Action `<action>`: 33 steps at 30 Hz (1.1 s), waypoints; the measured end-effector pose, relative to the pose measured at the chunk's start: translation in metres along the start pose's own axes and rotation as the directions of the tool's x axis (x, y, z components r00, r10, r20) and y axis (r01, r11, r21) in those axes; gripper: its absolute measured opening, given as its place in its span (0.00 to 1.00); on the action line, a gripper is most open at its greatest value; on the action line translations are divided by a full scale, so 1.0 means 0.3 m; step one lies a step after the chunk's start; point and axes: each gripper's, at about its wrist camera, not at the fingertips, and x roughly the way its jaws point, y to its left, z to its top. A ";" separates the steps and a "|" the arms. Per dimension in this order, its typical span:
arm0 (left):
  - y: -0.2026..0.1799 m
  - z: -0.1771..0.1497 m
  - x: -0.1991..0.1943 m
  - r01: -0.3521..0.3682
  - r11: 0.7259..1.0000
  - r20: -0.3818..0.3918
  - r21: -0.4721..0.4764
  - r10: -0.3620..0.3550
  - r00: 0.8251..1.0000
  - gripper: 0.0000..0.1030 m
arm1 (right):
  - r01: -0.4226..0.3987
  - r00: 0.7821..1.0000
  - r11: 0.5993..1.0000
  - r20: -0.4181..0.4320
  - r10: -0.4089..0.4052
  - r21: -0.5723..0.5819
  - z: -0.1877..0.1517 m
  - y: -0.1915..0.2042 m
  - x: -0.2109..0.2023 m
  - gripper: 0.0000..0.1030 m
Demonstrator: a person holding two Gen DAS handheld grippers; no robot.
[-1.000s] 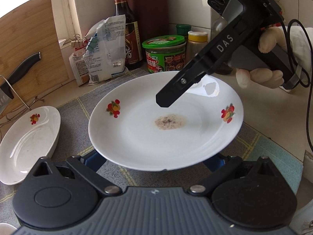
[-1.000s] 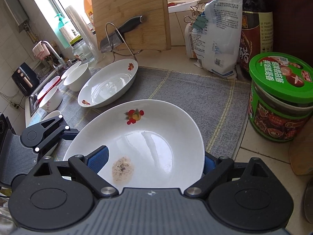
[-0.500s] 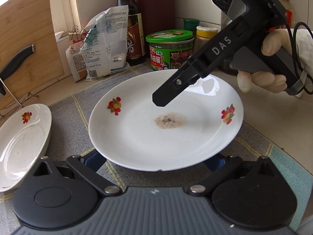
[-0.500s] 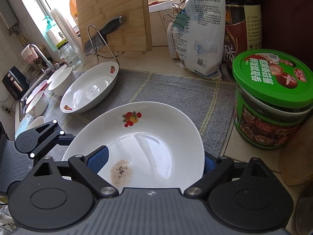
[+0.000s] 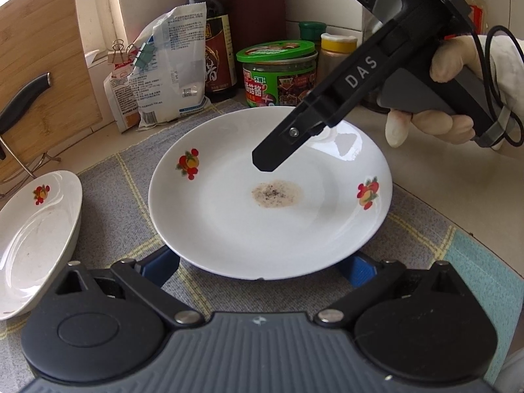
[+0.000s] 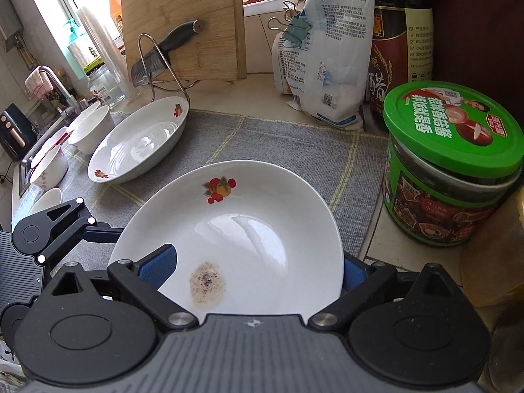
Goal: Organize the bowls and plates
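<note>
A white plate with fruit prints and a brown peppery stain [image 5: 271, 196] is held above the grey mat; it also shows in the right wrist view [image 6: 249, 229]. My right gripper [image 6: 255, 268] is shut on its far rim, one finger [image 5: 288, 137] over the plate. My left gripper [image 5: 262, 265] stands wide open with the plate's near rim between its blue pads [image 5: 160, 262], and I cannot tell if they touch it. A second white oval dish [image 5: 32, 239] lies on the mat to the left, and it shows in the right wrist view [image 6: 137, 144].
A green-lidded jar [image 6: 452, 163], a dark sauce bottle [image 6: 402, 46] and a clipped white bag [image 6: 327, 55] stand at the back. A cutting board and knife on a rack [image 6: 170, 46] stand behind the oval dish. Several white bowls [image 6: 88, 127] sit by the sink.
Both grippers and the plate have shifted right along the mat, toward the jar and bottle. The oval dish now lies farther left in both views.
</note>
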 end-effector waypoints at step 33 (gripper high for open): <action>0.137 -0.194 -0.552 -0.144 0.966 0.163 -0.215 0.180 0.970 0.99 | 0.215 0.955 0.976 0.215 -0.205 -0.024 -0.109 0.533 -0.156 1.00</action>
